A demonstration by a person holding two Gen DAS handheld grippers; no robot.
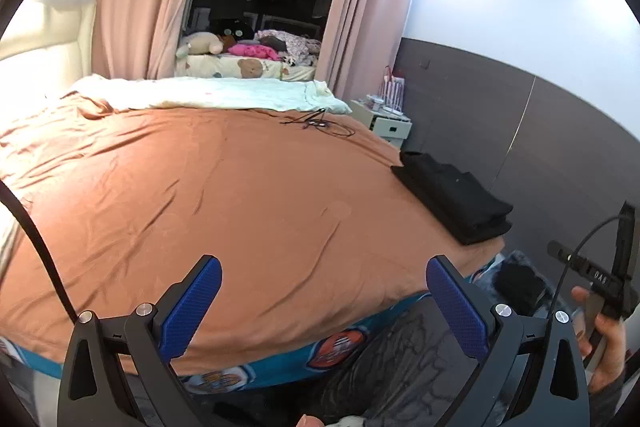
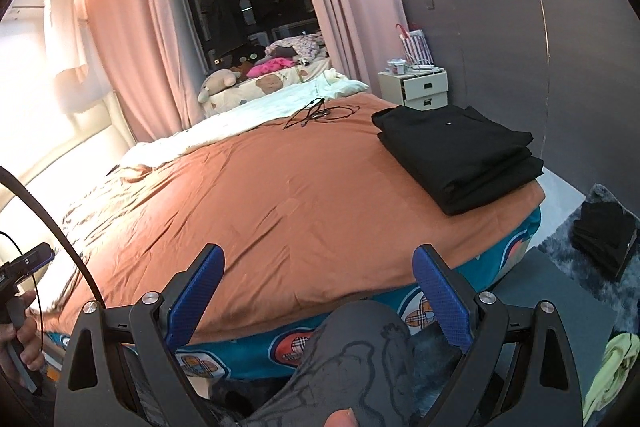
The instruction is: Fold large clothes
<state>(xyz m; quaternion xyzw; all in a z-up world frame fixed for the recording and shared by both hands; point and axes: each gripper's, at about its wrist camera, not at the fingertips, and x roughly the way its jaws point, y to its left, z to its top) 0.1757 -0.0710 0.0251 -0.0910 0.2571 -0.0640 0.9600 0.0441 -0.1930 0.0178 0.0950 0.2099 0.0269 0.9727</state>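
Both tools are held above the near edge of the bed (image 2: 280, 187), and neither one holds anything. The left gripper (image 1: 324, 301) has its jaws spread wide, and the right gripper (image 2: 318, 291) is spread wide as well, with only the orange sheet (image 1: 224, 187) between the blue pads (image 2: 438, 301).

A black folded stack (image 2: 456, 159) lies at the right edge of the bed, close to its near right corner, with neat square sides. On the floor at the right I see another dark pile (image 2: 604, 239) on a grey rug (image 2: 576, 259), and a yellow-green garment (image 2: 612, 367) lower down. I judge that the step now is to fetch the next piece to fold. To do it well, I would grip it at 2 points on 1 hem, such as the shoulders, lift it free and lay it flat in the middle of the sheet.

The middle and left of the bed are open and give much room. A black cable (image 2: 316, 113) lies near the far edge, beside the pale blanket (image 2: 256, 111), so the cloth should be spread short of it. The stack sits near the edge; a wide sweep could push it off.
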